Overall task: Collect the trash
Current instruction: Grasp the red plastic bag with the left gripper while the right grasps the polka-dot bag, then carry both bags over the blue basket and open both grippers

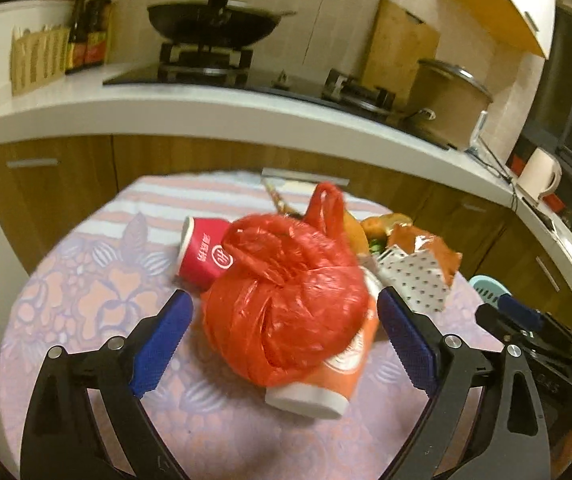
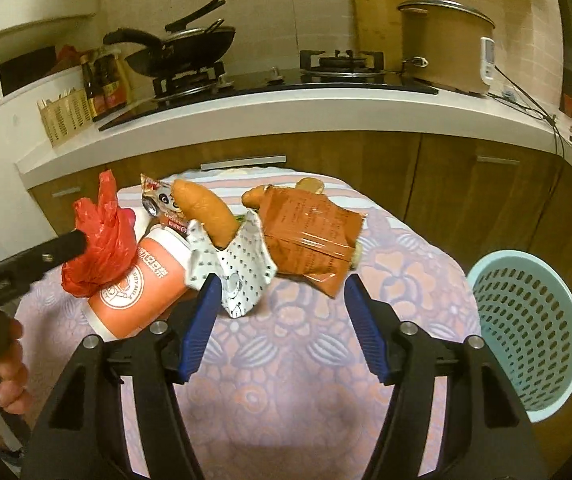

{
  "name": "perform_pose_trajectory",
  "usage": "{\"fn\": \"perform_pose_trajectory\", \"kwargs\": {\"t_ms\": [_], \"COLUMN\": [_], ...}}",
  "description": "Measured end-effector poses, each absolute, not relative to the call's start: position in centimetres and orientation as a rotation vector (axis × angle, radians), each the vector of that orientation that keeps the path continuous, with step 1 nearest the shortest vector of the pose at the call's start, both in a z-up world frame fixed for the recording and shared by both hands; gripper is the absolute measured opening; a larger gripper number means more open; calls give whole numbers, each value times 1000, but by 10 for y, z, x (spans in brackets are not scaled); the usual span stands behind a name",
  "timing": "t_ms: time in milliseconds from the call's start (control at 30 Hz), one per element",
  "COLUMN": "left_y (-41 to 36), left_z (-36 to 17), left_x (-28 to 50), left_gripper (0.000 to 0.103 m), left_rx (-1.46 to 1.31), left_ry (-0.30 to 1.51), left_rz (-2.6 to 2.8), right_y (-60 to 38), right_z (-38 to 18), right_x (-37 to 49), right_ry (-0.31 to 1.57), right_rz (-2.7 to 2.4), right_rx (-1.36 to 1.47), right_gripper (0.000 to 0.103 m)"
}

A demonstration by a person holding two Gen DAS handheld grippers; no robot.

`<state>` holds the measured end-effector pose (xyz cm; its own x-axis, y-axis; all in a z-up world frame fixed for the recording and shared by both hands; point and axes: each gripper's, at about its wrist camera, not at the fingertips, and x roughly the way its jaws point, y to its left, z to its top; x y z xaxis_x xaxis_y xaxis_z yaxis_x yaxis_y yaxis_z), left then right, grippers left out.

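Note:
A knotted red plastic bag lies on an orange paper cup on the round table. My left gripper is open, its blue fingers on either side of the bag. A red paper cup lies behind. In the right wrist view my right gripper is open and empty, just short of a dotted white wrapper and an orange snack packet. The bag, orange cup and a fried bread piece lie there too.
A light blue mesh basket stands to the right of the table, also seen in the left wrist view. Behind the table runs a white kitchen counter with a wok, a stove and a large pot.

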<state>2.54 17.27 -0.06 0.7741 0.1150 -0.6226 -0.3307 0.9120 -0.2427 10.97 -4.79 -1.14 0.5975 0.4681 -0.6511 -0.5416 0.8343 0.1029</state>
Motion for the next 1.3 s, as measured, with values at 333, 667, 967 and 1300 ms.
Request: {"fn": "perform_pose_trajectory", "kwargs": {"t_ms": [333,667,967,1300], "left_y": [178,191,194,177], "left_z": [-20,-19,-15,12], "left_x": [36,19,15,5], "left_gripper": [59,51,51,51], "left_rx": [-394,-472,-490,-435], "left_ry": [616,512,485,432], "left_rz": [184,191,196,171], "right_y": [-20,4,15,-10], "right_z": [-24,-46,-65,-33], "right_x": [133,148,160,146], "right_ry": [764,816,901,795], "right_rz": [619,647,697,668], "right_rx": [-129,-153,-133,-117], "right_gripper": [70,76,11,5]}}
